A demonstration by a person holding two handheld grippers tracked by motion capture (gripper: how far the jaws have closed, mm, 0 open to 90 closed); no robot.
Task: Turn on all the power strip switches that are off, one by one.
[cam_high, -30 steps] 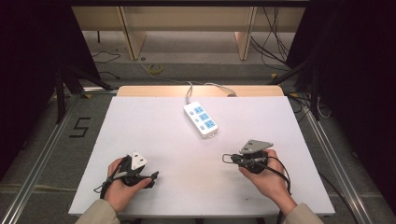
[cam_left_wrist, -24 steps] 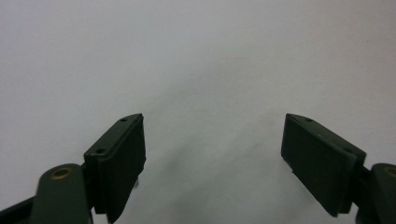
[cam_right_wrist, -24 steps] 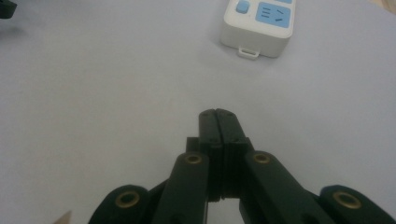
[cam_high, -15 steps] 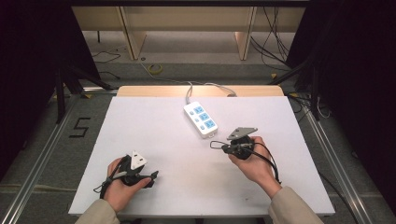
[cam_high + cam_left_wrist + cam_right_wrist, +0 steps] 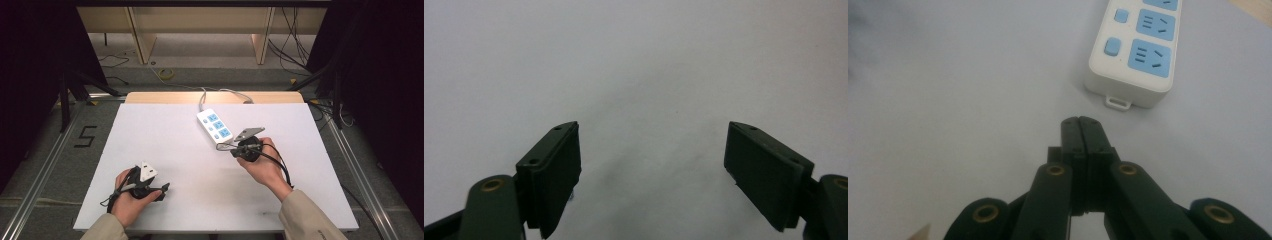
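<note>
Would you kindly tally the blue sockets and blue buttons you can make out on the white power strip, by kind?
On the white power strip, high view:
Blue sockets: 3
Blue buttons: 3
Total: 6
The right gripper view shows the two nearest pairs up close.

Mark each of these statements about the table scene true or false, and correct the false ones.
1. The right claw is shut with nothing between its jaws. True.
2. The left claw is shut. False: its jaws stand wide apart over the bare white table.
3. The power strip is white with blue sockets. True.
4. The right claw is gripping the power strip. False: it sits just short of the strip's near end, not touching it.
5. A plug is in one of the strip's sockets. False: the sockets in view are empty.
</note>
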